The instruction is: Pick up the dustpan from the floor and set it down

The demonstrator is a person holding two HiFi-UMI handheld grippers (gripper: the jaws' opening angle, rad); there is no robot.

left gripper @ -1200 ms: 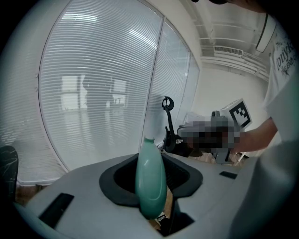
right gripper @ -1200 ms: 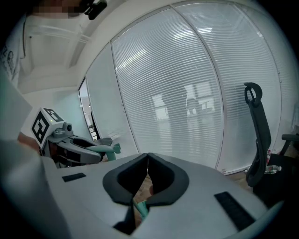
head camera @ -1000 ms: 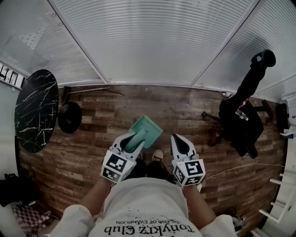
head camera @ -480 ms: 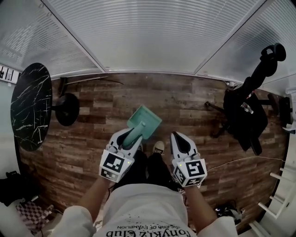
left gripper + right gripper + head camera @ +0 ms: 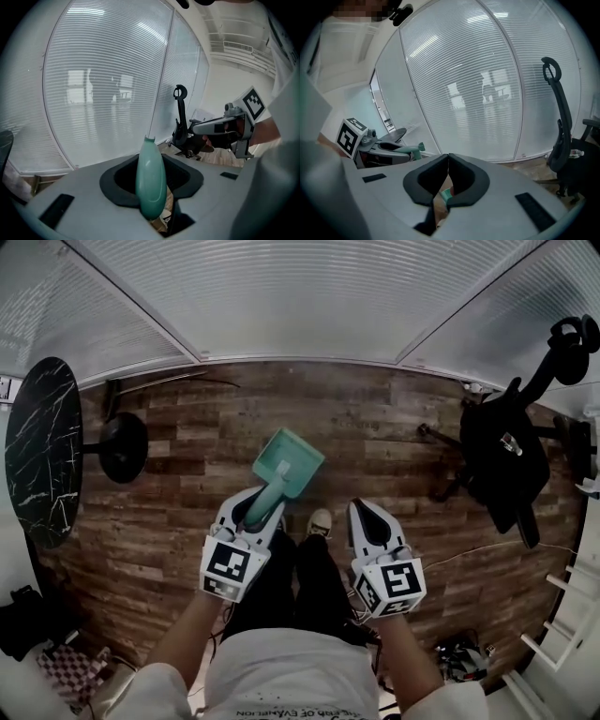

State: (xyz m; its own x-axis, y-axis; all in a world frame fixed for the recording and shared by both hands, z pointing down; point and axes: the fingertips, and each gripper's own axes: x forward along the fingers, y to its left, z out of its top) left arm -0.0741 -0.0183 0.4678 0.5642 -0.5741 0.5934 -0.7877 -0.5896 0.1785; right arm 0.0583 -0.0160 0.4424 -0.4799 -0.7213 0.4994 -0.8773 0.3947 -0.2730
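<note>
The mint-green dustpan (image 5: 292, 463), a square scoop with a rounded, tapering handle, sits at frame centre over the wooden floor (image 5: 375, 442). The left gripper (image 5: 256, 512) clamps its handle. Just right of it, the right gripper (image 5: 367, 514) is closed on nothing.

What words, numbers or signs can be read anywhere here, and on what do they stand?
"OF EVANELION", as near as it reads: small upside-down print on the person's shirt, cut by the picture's edge; the rest is too small to read.
The left hand-held gripper and the right hand-held gripper carry square markers: black-and-white patterns, no letters.
Dustpan: no label shows.
</note>
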